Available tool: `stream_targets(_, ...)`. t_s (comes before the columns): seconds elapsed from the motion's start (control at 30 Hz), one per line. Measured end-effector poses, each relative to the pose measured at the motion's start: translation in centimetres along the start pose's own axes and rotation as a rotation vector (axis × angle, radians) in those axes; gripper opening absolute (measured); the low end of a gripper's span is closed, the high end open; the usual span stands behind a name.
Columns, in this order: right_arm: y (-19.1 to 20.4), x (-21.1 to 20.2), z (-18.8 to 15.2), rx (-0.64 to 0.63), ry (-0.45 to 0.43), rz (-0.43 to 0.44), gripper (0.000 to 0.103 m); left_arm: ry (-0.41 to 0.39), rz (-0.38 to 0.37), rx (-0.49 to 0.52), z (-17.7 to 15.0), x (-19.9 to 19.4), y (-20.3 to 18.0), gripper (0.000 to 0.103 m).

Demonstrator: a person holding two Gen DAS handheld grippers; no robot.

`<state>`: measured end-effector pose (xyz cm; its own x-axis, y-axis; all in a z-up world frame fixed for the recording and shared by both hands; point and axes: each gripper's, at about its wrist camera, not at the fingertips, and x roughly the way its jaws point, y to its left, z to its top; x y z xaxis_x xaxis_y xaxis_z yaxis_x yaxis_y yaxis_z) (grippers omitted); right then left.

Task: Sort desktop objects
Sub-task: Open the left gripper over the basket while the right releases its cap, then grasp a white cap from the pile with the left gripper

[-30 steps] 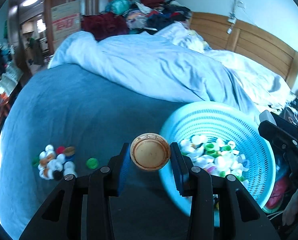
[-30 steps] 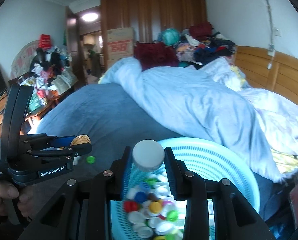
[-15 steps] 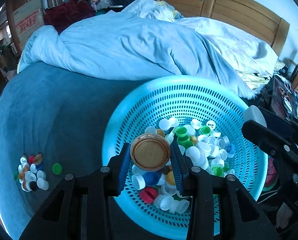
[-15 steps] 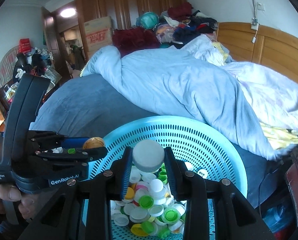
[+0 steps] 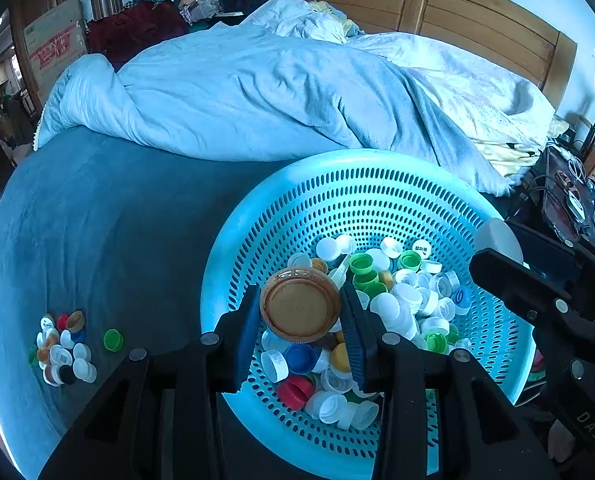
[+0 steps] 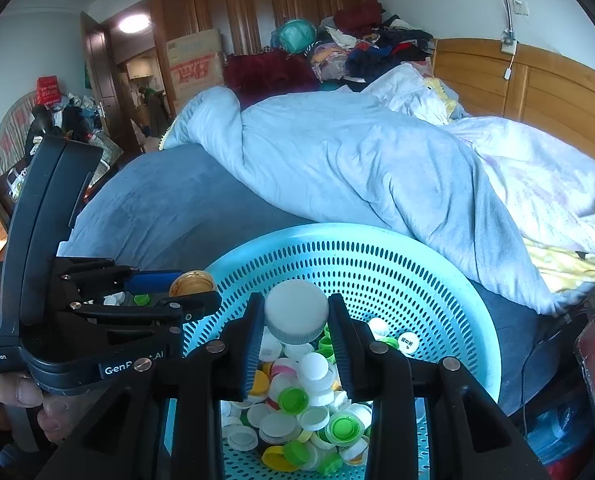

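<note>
Caps [image 5: 401, 304] heaped in teal basket [image 5: 377, 184] — L gripper [image 5: 300, 312] jaws on brown lid [image 5: 299, 306], R gripper [image 6: 296, 320] on white cap [image 6: 296, 314].

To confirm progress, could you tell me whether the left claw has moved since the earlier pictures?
Yes. The left claw, gripping the brown lid, moved from over the blue bedspread to above the basket.

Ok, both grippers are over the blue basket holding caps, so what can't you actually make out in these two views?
- Left wrist view: caps under the brown ridged plastic cap and left gripper are covered.
- Right wrist view: the round perforated light-blue plastic basket has its near rim cut off by the right gripper, which holds the white ribbed plastic cap.
- Left wrist view: print on the small loose pile of caps is too small.
</note>
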<state>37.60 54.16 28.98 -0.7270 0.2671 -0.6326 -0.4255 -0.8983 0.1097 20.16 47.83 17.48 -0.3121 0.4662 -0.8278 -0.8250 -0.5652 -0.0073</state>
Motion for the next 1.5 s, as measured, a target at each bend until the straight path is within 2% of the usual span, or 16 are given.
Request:
stream_targets(0.13, 0.0, -0.2, 0.0, 0.006, -0.014, -0.01, 0.036, -0.013, 0.009, -0.01, 0.0, 0.0, 0.1, 0.034)
stream_targets(0.17, 0.0, -0.3, 0.1, 0.008, -0.02, -0.015, 0.042, -0.013, 0.013, -0.015, 0.0, 0.0, 0.2, 0.035)
stream_targets(0.2, -0.1, -0.4, 0.1, 0.012, -0.025, -0.02, 0.052, -0.011, 0.01, -0.018, 0.0, 0.1, 0.3, 0.037)
stream_targets(0.23, -0.1, -0.5, 0.2, 0.014, -0.029, -0.022, 0.054, -0.013, 0.007, -0.019, 0.0, 0.0, 0.4, 0.04)
stream_targets(0.4, 0.4, -0.8, 0.3, 0.013, -0.038, -0.023, 0.055, -0.03, 0.005, -0.024, -0.2, -0.5, 1.0, 0.041)
stream_targets(0.47, 0.8, -1.1, 0.3, 0.018, -0.057, -0.004, 0.06, -0.036, 0.004, -0.031, -0.5, -0.7, 1.6, 0.041)
stream_targets(0.57, 2.1, -2.1, 0.1, 0.016, -0.112, 0.05, 0.07, -0.058, 0.009, -0.072, -1.9, -1.1, 4.5, 0.041)
stream_targets(0.67, 4.6, -2.4, -0.7, -0.035, -0.133, 0.105, 0.074, -0.081, 0.06, -0.133, -4.8, -1.2, 9.2, 0.041)
stream_targets(0.7, 5.6, -2.3, -0.9, -0.054, -0.133, 0.12, 0.075, -0.082, 0.109, -0.164, -6.4, -1.1, 11.7, 0.041)
stream_targets(0.83, 9.9, -0.9, -2.8, -0.14, -0.088, 0.202, 0.078, -0.05, 0.211, -0.301, -12.3, -0.2, 19.7, 0.041)
stream_targets(0.9, 11.5, 0.1, -3.8, -0.168, -0.055, 0.232, 0.078, -0.044, 0.235, -0.383, -15.3, 0.5, 23.3, 0.041)
stream_targets(1.0, 13.6, 2.0, -5.2, -0.199, 0.002, 0.278, 0.078, -0.017, 0.229, -0.41, -17.2, 2.0, 25.6, 0.041)
stream_targets(1.13, 15.1, 3.8, -6.1, -0.223, 0.043, 0.298, 0.078, -0.029, 0.209, -0.356, -17.1, 3.6, 25.6, 0.041)
stream_targets(1.33, 15.9, 5.6, -6.8, -0.237, 0.085, 0.291, 0.078, -0.006, 0.202, -0.404, -16.8, 6.6, 27.8, 0.041)
stream_targets(1.43, 16.3, 6.5, -6.9, -0.239, 0.103, 0.286, 0.078, -0.012, 0.202, -0.386, -16.3, 6.9, 27.7, 0.041)
stream_targets(1.5, 16.7, 6.8, -6.9, -0.242, 0.109, 0.286, 0.078, -0.011, 0.191, -0.365, -15.9, 7.3, 27.6, 0.035)
